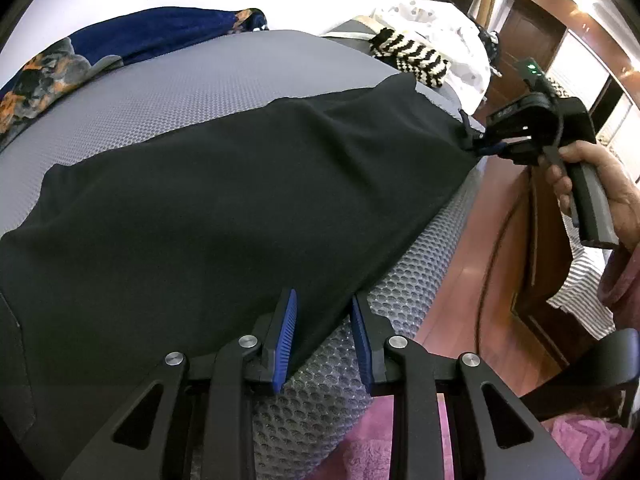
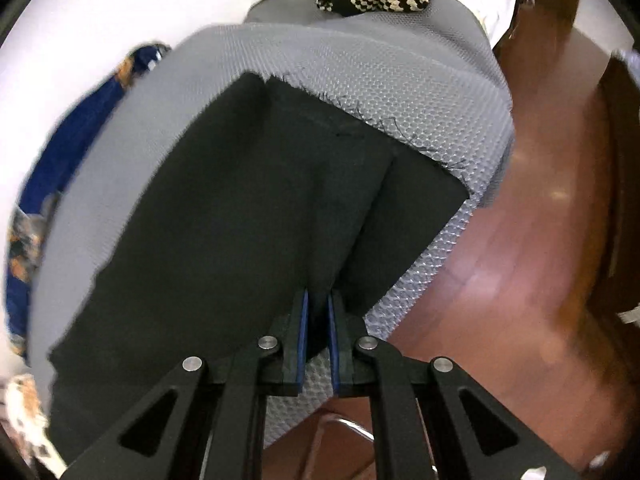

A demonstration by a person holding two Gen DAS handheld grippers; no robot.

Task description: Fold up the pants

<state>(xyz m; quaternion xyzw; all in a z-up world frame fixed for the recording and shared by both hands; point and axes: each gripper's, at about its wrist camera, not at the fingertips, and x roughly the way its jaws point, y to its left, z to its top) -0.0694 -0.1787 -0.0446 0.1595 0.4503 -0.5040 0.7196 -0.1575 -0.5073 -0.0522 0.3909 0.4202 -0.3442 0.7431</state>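
Broadly, the black pants (image 1: 224,184) lie spread along the near edge of a grey mesh-covered bed (image 1: 192,80), one long side running just at the rim where the mattress drops to the wooden floor (image 1: 480,240). They look soft, limp and fairly light, so they should drape and sag wherever they are not held; I judge the near edge and the hem corners the best places to pinch, since a grip in the middle would only bunch the cloth. The mesh looks grippy enough to drag on the fabric during a fold. At the far edge lies a blue patterned cloth (image 1: 132,40), and at the far right corner a black-and-cream zigzag knit (image 1: 412,56) against white bedding. The left gripper (image 1: 324,336) stands open at the near edge, its blue pads either side of the pants' border, holding nothing yet. The right gripper (image 2: 317,320), seen from the left wrist at the right end of the pants (image 1: 474,140), is nearly closed with a fold of black cloth pinched between its pads. Frayed threads (image 2: 372,116) show along the cut hem.
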